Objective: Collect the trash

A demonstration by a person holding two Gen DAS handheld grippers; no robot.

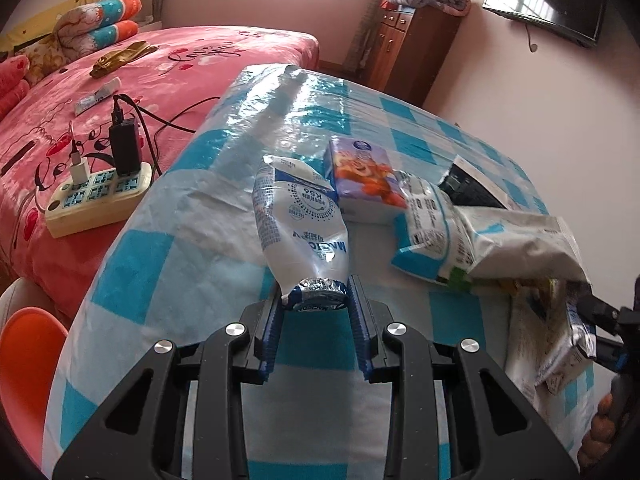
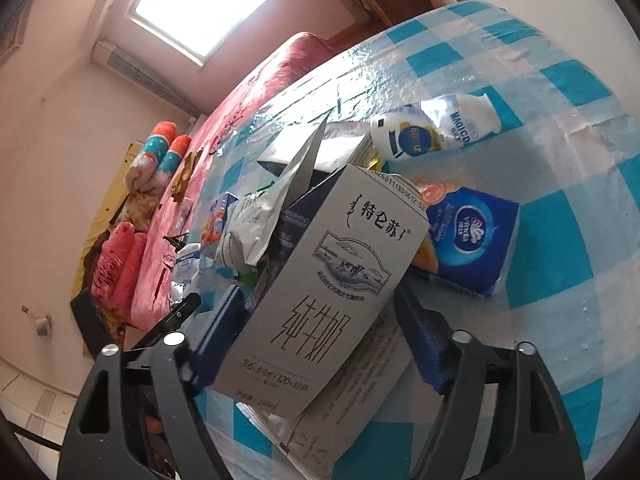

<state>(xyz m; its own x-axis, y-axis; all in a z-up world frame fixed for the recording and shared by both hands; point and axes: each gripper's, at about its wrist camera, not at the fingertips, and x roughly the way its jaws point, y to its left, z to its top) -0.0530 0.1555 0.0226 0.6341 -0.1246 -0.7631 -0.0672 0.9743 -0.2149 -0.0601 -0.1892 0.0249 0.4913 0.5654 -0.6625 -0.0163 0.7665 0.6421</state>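
Observation:
My left gripper (image 1: 316,300) is shut on the foil-capped end of a crushed white and blue yogurt bottle (image 1: 298,224), which sticks up over the blue checked tablecloth (image 1: 168,248). My right gripper (image 2: 320,320) is shut on a grey milk carton (image 2: 320,280), held tilted above the table. In the left wrist view that carton (image 1: 568,344) shows at the far right edge. A white crumpled bag (image 1: 516,240) and a white and blue pouch (image 1: 428,232) lie between the grippers. Another crushed bottle (image 2: 436,128) lies farther off in the right wrist view.
A purple tissue pack (image 1: 364,176) and a dark packet (image 1: 468,188) lie beyond the bottle. A blue tissue pack (image 2: 472,240) lies right of the carton. A pink bed (image 1: 192,64) with a power strip (image 1: 100,196) runs along the left. An orange stool (image 1: 28,360) stands below it.

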